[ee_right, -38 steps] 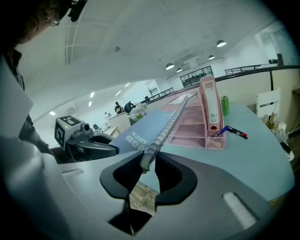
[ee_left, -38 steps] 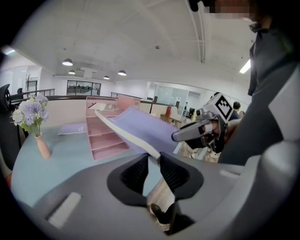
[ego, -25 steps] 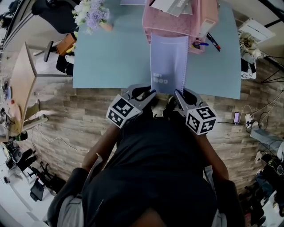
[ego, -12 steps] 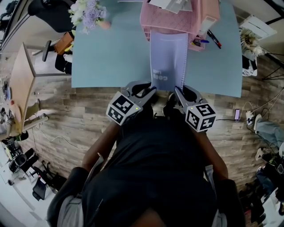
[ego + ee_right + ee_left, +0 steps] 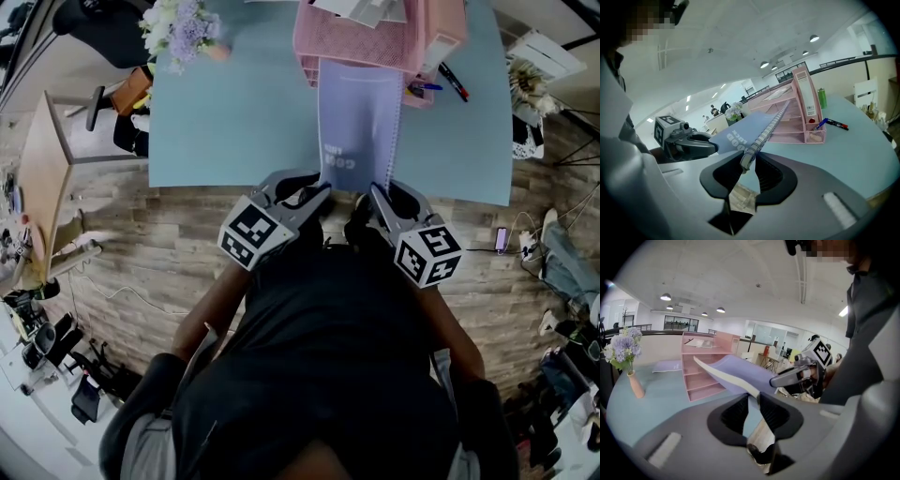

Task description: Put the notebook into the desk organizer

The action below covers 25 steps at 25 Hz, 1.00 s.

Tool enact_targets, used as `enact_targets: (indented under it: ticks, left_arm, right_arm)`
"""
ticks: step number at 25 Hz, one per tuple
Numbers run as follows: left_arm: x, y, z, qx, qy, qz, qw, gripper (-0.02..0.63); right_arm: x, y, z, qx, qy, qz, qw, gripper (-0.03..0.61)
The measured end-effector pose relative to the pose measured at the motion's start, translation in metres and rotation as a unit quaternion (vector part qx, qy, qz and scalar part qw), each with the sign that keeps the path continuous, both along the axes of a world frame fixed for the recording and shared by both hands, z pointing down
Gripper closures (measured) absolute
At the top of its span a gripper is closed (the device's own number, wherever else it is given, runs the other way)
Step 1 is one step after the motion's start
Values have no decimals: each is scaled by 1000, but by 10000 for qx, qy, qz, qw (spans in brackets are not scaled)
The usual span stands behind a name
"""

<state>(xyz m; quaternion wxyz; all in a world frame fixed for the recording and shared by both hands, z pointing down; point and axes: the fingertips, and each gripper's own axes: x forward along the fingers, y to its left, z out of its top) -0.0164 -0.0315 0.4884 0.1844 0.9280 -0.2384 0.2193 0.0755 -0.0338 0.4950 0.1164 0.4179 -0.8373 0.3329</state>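
So the lavender spiral-bound notebook [image 5: 356, 122] looks light but pretty floppy to me; in the left gripper view the cover bows upward along its length, so I'd guess it sags if it's only held at one end. The wire spine should be the stiff side, and the smooth cover could slip. Taking hold at both near corners seems the sane way, and that's what's going on: the left hand-held gripper [image 5: 323, 193] pinches the open-edge corner, and the right hand-held gripper [image 5: 372, 193] is clamped on the end of the spiral binding. The notebook is held up over the light blue tabletop [image 5: 234, 122], with its far end at the front of the pink plastic desk organizer [image 5: 366, 42]; can't tell if it's actually inside a shelf yet.

Versus a second ago, honestly almost nothing differs; same two grips on the same corners, the notebook aimed at the same spot; only the view wobbles slightly.
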Motion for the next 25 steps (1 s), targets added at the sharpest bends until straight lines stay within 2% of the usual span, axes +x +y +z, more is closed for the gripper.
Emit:
enact_targets:
  ticks: [13, 25]
  left_arm:
    - [0, 1, -28, 109, 301, 68, 9995, 480]
    - [-4, -19, -4, 56, 172, 53, 9998, 480]
  right_arm:
    - [3, 3, -26, 279, -78, -56, 9996, 495]
    - [2, -17, -7, 314, 65, 18, 9995, 497]
